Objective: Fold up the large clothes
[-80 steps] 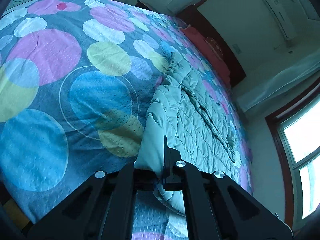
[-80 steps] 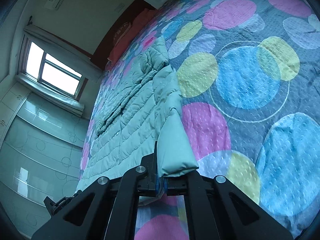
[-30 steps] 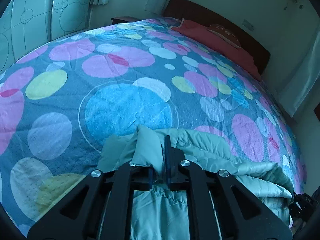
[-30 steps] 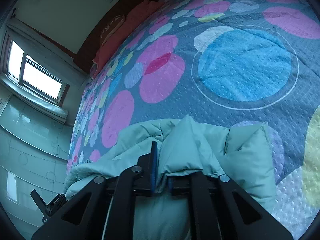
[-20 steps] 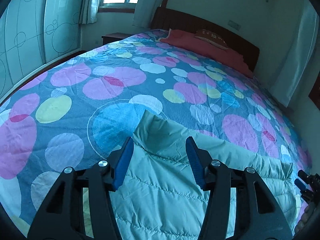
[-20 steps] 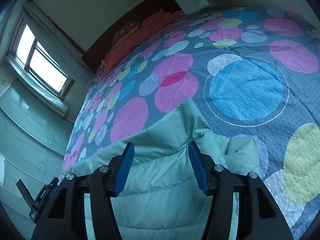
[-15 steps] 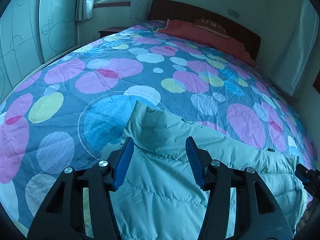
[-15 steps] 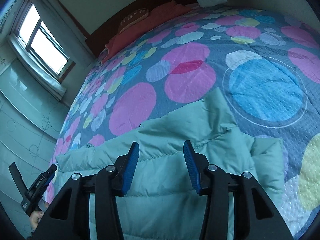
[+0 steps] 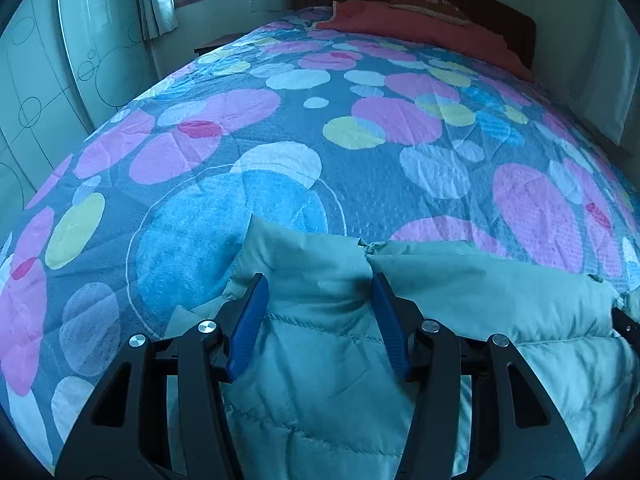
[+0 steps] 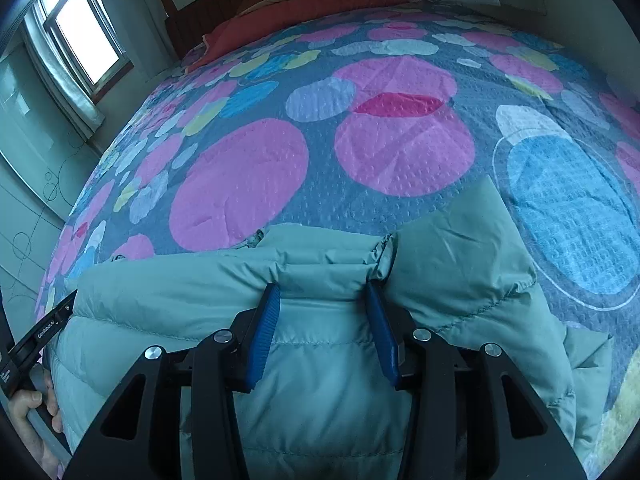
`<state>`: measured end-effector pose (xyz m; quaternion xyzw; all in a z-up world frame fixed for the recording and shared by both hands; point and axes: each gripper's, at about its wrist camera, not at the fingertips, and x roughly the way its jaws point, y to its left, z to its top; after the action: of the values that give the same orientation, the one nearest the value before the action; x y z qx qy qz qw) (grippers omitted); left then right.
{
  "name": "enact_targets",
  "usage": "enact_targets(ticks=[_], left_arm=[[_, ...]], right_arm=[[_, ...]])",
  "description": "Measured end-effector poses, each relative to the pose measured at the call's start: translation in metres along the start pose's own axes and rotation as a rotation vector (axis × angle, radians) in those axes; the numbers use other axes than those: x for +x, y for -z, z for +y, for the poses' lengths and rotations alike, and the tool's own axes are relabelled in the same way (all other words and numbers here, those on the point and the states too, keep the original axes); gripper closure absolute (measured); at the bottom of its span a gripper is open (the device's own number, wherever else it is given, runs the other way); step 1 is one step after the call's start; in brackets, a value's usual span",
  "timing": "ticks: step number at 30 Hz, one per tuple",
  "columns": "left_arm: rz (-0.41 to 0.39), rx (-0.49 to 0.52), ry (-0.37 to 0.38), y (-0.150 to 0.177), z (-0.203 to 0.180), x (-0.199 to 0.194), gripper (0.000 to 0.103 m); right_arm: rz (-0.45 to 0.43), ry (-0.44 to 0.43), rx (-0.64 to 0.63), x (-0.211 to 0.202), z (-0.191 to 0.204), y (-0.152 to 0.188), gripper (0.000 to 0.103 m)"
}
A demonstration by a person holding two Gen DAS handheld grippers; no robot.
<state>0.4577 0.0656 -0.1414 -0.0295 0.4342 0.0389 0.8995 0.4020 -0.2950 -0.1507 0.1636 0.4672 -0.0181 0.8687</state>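
Note:
A pale green quilted puffer jacket [image 9: 460, 320] lies folded on the bed near its front edge; it also shows in the right wrist view [image 10: 320, 344]. My left gripper [image 9: 318, 284] is open, its blue pads either side of a fold of the jacket's left part, not pinching it. My right gripper [image 10: 322, 292] is open over the jacket's folded top edge, a rolled seam [image 10: 384, 258] just past its right fingertip. The other gripper's tip and the hand holding it show at the left edge of the right wrist view [image 10: 36, 344].
The bed cover [image 9: 280, 152] is blue-grey with pink, blue and yellow circles and stretches far beyond the jacket. Red pillows [image 9: 404, 20] and a dark headboard [image 9: 500, 12] are at the far end. A window [image 10: 84, 24] and wardrobe doors [image 9: 60, 60] stand to the left.
Both grippers were shut on the jacket, carried its edge over in a fold, then opened and let it go. Since then they have shifted only slightly; the jacket lies still.

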Motion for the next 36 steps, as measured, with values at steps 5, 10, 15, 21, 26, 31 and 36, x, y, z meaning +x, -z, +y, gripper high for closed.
enact_targets(ticks=[5, 10, 15, 21, 26, 31, 36], left_arm=[[-0.06, -0.011, 0.114, 0.012, -0.007, -0.036, 0.05], [0.04, 0.089, 0.114, 0.029, -0.042, -0.012, 0.05], [0.006, 0.062, 0.138, 0.027, -0.033, -0.027, 0.05], [-0.021, 0.024, 0.024, 0.016, -0.002, -0.018, 0.05], [0.047, -0.001, 0.02, 0.017, 0.005, 0.011, 0.048], [0.042, 0.035, -0.007, 0.02, 0.002, 0.0, 0.048], [0.015, 0.023, 0.004, 0.034, 0.014, -0.03, 0.043]], right_arm=[[-0.067, -0.03, -0.098, -0.031, 0.027, 0.012, 0.058], [-0.009, -0.003, -0.175, -0.008, 0.054, 0.027, 0.057], [-0.016, -0.005, -0.153, -0.015, 0.046, 0.026, 0.057], [-0.07, 0.161, -0.118, -0.031, 0.002, 0.016, 0.057], [-0.033, 0.158, -0.071, -0.008, -0.022, 0.019, 0.054], [-0.051, 0.162, -0.071, -0.016, -0.018, 0.019, 0.053], [-0.083, 0.142, -0.025, -0.051, -0.027, 0.032, 0.05]])
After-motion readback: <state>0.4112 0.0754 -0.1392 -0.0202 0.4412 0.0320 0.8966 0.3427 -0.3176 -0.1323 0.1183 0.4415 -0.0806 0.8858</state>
